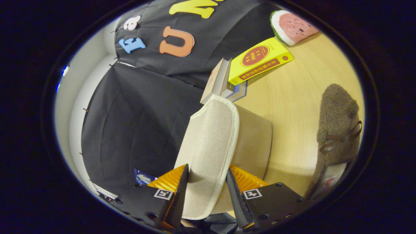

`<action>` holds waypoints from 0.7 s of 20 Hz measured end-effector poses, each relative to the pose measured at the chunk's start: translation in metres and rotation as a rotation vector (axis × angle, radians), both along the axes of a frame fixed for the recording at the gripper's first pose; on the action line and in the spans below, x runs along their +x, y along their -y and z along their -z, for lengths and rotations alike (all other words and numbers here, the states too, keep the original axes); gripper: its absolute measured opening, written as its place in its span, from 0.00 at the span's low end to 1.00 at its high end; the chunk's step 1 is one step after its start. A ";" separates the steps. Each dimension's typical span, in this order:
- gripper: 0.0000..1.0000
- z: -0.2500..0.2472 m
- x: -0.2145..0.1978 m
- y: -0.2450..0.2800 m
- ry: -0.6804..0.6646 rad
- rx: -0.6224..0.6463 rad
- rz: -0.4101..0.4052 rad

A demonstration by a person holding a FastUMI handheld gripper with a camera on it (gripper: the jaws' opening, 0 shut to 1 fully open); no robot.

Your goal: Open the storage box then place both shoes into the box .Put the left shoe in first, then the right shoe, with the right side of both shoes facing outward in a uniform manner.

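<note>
A beige fabric storage box point(255, 139) stands on the wooden table just ahead of my fingers. Its lid flap point(211, 136), with a mesh inner face and pale piping, is lifted up and runs back between my fingers. My gripper point(208, 195) is shut on the flap's near end, one finger on each side. A brown fuzzy shoe point(338, 130) with a small bow lies on the table to the right of the box, apart from it. Its near end is hidden behind my right finger mount.
Beyond the box sits a stack of books point(221, 84) with a yellow book point(260, 60) on top. A watermelon-slice plush point(291, 26) lies further back. Bare wooden table point(292, 97) spreads between box and shoe. The black cloth wall point(136, 123) hangs to the left.
</note>
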State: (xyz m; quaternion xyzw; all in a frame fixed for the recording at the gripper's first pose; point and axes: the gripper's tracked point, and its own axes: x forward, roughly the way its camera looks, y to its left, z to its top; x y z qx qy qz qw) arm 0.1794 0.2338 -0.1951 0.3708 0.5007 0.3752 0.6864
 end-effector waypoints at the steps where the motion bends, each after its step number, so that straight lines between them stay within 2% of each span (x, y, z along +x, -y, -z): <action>1: 0.63 -0.002 0.001 0.002 0.005 -0.011 0.007; 6: 0.46 -0.013 0.004 0.009 0.015 -0.036 0.041; 7: 0.35 -0.014 0.007 0.010 0.016 -0.045 0.055; 8: 0.28 -0.018 0.005 0.018 0.015 -0.041 0.053; 11: 0.23 -0.026 0.002 0.017 0.004 -0.016 0.052; 12: 0.12 -0.034 0.005 0.024 0.004 -0.033 0.063; 14: 0.08 -0.043 -0.002 0.019 0.006 -0.040 0.060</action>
